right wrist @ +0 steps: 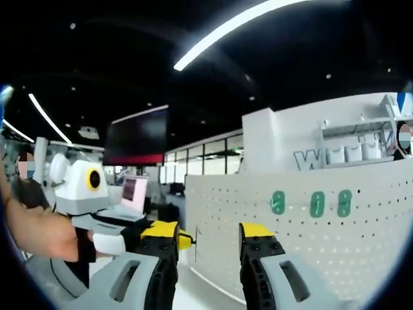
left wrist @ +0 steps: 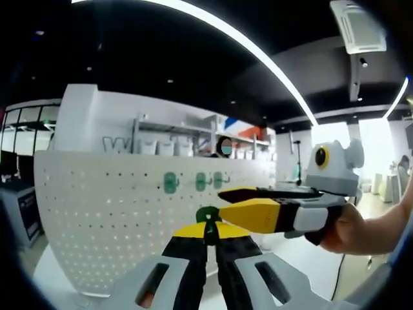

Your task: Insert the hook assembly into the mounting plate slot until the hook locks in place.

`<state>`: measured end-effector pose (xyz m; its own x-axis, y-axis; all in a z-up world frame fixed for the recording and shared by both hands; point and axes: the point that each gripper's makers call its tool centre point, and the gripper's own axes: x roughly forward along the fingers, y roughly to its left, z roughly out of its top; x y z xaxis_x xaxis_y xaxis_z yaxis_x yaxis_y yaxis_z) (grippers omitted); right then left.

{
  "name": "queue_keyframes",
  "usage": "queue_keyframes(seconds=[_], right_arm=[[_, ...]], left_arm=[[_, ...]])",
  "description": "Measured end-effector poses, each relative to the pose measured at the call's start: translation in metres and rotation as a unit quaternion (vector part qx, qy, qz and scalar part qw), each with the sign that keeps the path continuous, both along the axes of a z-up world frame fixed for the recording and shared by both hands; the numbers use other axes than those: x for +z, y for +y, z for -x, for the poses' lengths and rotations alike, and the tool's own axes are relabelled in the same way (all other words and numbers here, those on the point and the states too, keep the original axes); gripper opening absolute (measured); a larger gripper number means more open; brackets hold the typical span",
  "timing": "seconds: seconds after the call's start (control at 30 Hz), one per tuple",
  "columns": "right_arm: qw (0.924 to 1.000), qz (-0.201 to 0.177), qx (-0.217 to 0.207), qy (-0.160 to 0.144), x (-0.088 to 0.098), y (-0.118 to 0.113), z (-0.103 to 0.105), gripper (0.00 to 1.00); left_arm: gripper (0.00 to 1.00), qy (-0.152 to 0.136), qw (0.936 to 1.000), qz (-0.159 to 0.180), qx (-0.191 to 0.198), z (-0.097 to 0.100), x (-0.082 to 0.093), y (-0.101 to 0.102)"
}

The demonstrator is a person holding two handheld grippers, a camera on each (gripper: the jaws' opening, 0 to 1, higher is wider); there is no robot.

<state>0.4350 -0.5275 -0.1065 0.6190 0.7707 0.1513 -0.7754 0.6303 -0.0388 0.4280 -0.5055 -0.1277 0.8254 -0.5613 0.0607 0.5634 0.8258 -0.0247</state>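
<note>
A white perforated mounting plate (left wrist: 110, 213) stands upright ahead, with three green hooks (left wrist: 201, 181) hanging on it. In the left gripper view my left gripper (left wrist: 208, 227) is shut on a green hook assembly (left wrist: 208, 216), held just in front of the plate. My right gripper (left wrist: 222, 203) reaches in from the right, its yellow jaws slightly apart, with its tips beside that hook. In the right gripper view my right gripper (right wrist: 210, 240) stands open with nothing between its jaws. It faces the plate (right wrist: 361, 245) and its green hooks (right wrist: 317, 204). My left gripper (right wrist: 183, 239) comes in from the left.
A person's hand (left wrist: 352, 229) holds the right gripper. Shelves with white containers (left wrist: 161, 147) stand behind the plate. Desks with a laptop (right wrist: 132, 194) and a dark wall screen (right wrist: 135, 139) lie to the left in the right gripper view.
</note>
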Motion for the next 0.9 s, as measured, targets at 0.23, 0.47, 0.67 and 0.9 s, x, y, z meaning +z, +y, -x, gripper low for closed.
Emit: queue_keyframes(seconds=[0.23, 0.47, 0.67, 0.9], right_arm=[[0.9998, 0.018, -0.008, -0.002, -0.006, -0.008, -0.003, 0.47], [0.9994, 0.031, -0.012, 0.001, -0.014, -0.020, -0.005, 0.48], [0.9981, 0.058, -0.019, -0.011, -0.024, -0.029, -0.007, 0.51], [0.9960, 0.082, -0.028, -0.022, -0.039, -0.042, -0.011, 0.53]], left_arm=[[0.03, 0.002, 1.0000, -0.002, 0.001, -0.002, -0.001, 0.002], [0.03, 0.005, 1.0000, -0.005, 0.003, -0.004, -0.005, 0.003], [0.03, 0.007, 0.9999, -0.007, 0.004, -0.005, -0.006, 0.004], [0.03, 0.008, 0.9999, -0.012, 0.007, -0.008, -0.007, 0.006]])
